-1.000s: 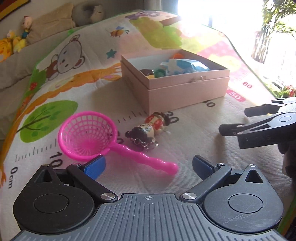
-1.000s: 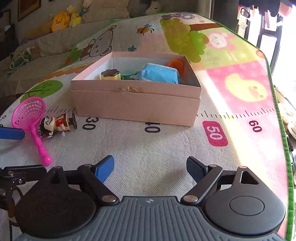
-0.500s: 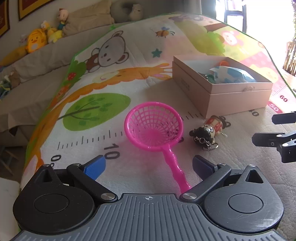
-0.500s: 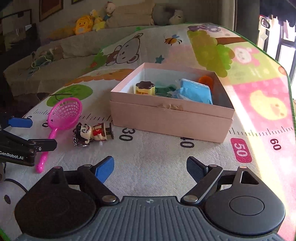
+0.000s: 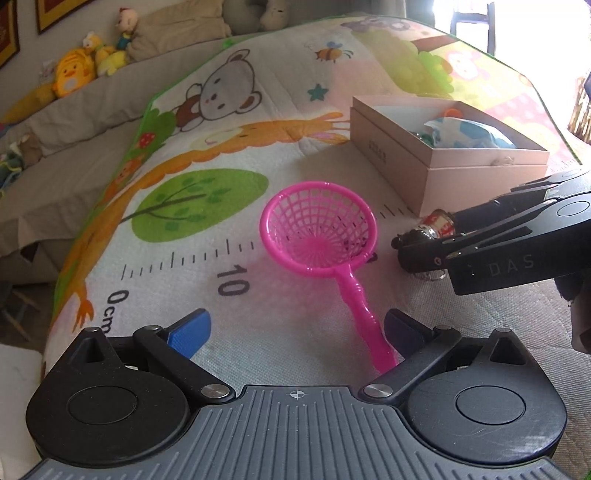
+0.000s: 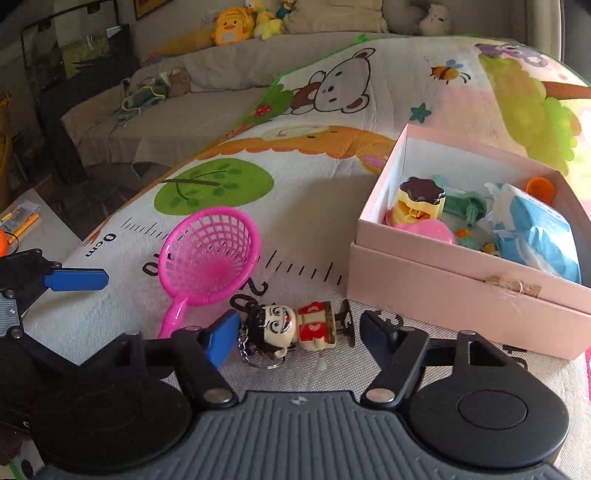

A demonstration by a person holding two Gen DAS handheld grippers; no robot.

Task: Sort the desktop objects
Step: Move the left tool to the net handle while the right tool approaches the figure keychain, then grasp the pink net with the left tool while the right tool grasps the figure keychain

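A pink toy net [image 5: 321, 236] lies on the play mat, its handle [image 5: 365, 325] pointing at my left gripper [image 5: 295, 328], which is open with the handle's end between its fingers. It also shows in the right wrist view [image 6: 210, 254]. A small doll keychain [image 6: 295, 328] lies on its side between the open fingers of my right gripper [image 6: 299, 332]. From the left wrist view the doll [image 5: 432, 229] is partly hidden behind the right gripper [image 5: 480, 240]. A pink box [image 6: 461, 280] holds several toys and a blue packet [image 6: 535, 232].
The box [image 5: 443, 158] stands right of the net on the cartoon mat [image 5: 221, 155]. A grey sofa with plush toys [image 6: 236, 22] runs behind. The mat's left edge drops off near the 0 cm mark [image 5: 114, 310]. The left gripper's blue finger [image 6: 77, 278] shows at left.
Both grippers moved forward and down toward the mat. The right gripper came around the doll; the left one closed in on the net's handle. Both stayed open.
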